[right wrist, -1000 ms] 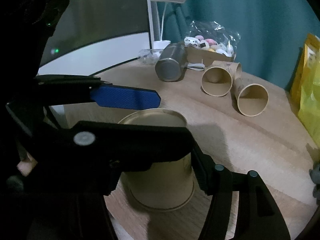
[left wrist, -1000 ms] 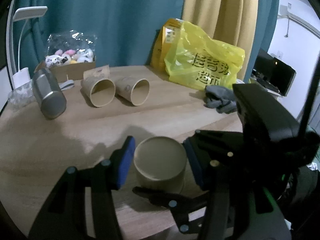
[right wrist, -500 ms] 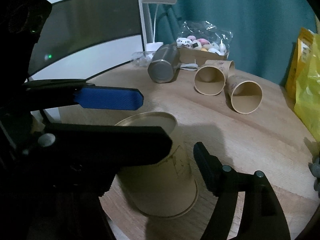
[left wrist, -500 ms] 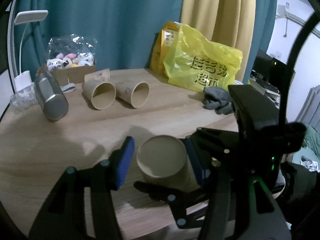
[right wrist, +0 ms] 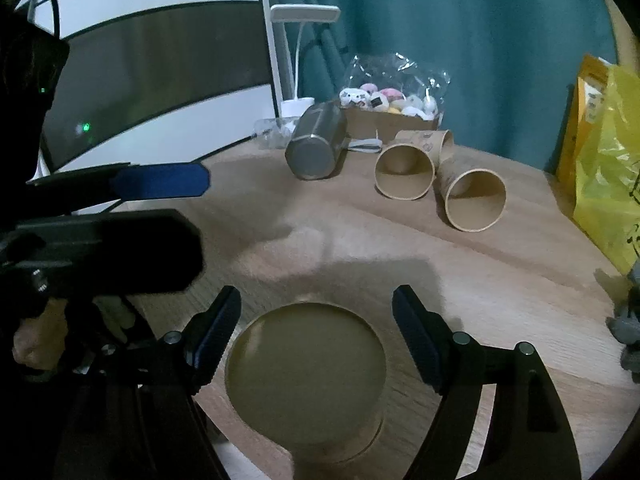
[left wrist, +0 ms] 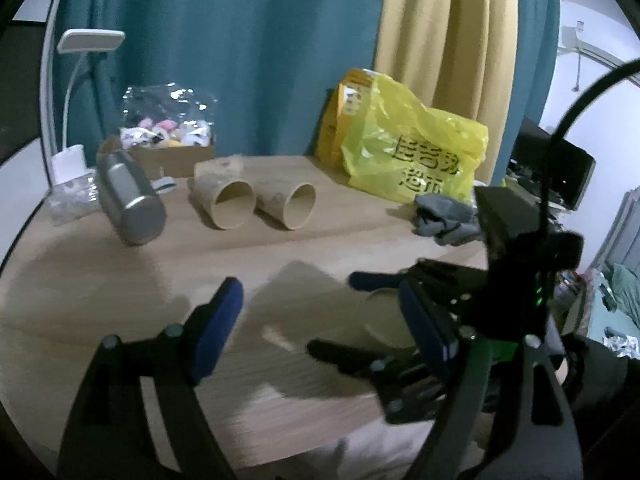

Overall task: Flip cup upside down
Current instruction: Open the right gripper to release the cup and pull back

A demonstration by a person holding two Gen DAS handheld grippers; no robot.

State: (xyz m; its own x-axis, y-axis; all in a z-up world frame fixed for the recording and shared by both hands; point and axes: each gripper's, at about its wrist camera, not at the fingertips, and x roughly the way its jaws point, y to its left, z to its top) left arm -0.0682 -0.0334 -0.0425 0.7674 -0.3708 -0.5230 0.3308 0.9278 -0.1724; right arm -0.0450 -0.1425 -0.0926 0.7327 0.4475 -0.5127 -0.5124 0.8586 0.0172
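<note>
A brown paper cup (right wrist: 306, 364) stands upside down on the round wooden table (right wrist: 500, 280), base up. My right gripper (right wrist: 316, 320) is open, its blue pads either side of the cup's base without clear contact. In the left wrist view the cup (left wrist: 384, 312) is mostly hidden behind the right gripper's fingers. My left gripper (left wrist: 320, 328) is open and empty, to the left of the cup. Two more paper cups (left wrist: 234, 204) (left wrist: 294, 206) lie on their sides at the back.
A steel tumbler (left wrist: 130, 204) lies on its side at the back left. A box of small toys (left wrist: 164, 148), a white lamp (left wrist: 72, 152), a yellow bag (left wrist: 416, 160) and grey gloves (left wrist: 444, 220) line the table's far edge.
My left gripper has drawn back and left, away from the cup. My right gripper has opened and let go of the cup, which now stands base up between its fingers.
</note>
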